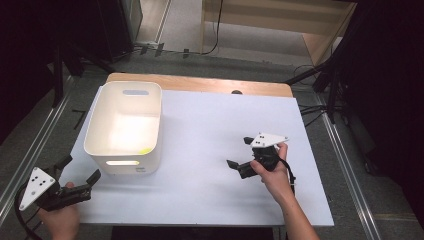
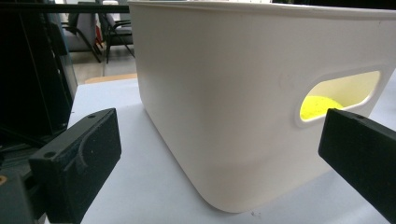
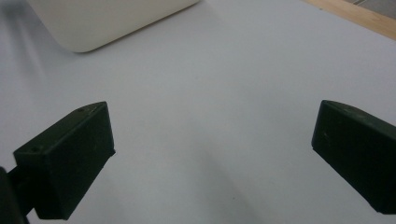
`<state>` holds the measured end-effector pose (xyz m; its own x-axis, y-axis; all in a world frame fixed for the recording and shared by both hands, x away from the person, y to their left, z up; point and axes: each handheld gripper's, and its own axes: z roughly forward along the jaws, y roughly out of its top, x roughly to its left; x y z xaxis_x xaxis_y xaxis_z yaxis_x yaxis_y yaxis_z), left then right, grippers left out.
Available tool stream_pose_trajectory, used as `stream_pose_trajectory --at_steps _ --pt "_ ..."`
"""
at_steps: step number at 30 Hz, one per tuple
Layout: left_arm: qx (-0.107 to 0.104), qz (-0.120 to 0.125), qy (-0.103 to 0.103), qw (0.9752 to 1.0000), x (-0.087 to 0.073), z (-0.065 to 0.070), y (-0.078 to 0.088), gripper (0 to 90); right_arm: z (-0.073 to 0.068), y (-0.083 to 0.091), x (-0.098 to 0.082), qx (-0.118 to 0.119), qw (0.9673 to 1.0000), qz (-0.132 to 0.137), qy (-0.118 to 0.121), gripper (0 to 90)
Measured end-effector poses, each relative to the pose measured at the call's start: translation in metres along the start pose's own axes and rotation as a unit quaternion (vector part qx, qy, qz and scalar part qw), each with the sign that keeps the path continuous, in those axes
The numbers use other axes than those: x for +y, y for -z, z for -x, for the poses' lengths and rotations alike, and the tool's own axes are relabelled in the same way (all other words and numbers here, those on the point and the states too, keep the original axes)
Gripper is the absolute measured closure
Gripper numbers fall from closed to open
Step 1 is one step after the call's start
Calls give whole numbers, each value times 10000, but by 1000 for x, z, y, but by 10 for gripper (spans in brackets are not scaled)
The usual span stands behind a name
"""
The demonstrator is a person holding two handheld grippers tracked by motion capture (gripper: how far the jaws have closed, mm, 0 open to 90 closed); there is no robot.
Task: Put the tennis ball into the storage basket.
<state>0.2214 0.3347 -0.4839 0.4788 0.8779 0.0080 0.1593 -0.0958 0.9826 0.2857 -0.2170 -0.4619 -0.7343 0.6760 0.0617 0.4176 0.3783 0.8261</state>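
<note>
The white bin (image 1: 124,128) stands in the left half of the high view, on the white table top (image 1: 225,150), with its near short wall facing the lower left of the frame. The left gripper (image 1: 80,175), at the lower left corner of that view, has its jaws spread wide and holds nothing; it points at the bin's near corner from just beside it. In the left gripper view the bin (image 2: 224,102) rises right in front of the jaws, and the handle slot (image 2: 338,95) at the right of the frame shows something yellow (image 2: 322,105) lying inside. The right gripper (image 1: 239,152), right of centre in the high view, is also spread and empty, well apart from the bin over bare table; in the right gripper view a corner of the bin (image 3: 112,21) sits at the upper left.

The bin looks like thin, stiff plastic: probably light, smooth and a little slippery, and likely to flex if squeezed across its width. The best hold seems to be the top rim, pinched over its edge, or the lip above the handle slot on the near wall.
</note>
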Motion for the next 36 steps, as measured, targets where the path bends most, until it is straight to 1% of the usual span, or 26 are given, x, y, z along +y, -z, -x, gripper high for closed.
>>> stream_pose_trajectory --at_steps 10,15,22,24,29,36 --pt "26 -28 4 10000 0 0 0 0 8 16 -23 -98 9995 163 -252 0" --pt "32 -32 0 10000 0 0 0 0 10 27 -31 -207 9990 257 -286 0" --pt "34 -53 -13 10000 0 0 0 0 15 39 -47 -321 9979 356 -428 0" --pt "30 -43 -19 10000 0 0 0 0 15 42 -52 -355 9973 393 -513 0" --pt "34 -38 -17 10000 0 0 0 0 17 47 -61 -412 9967 424 -563 0" --pt "35 -34 -23 10000 0 1 0 0 22 57 -72 -513 9949 504 -701 0"
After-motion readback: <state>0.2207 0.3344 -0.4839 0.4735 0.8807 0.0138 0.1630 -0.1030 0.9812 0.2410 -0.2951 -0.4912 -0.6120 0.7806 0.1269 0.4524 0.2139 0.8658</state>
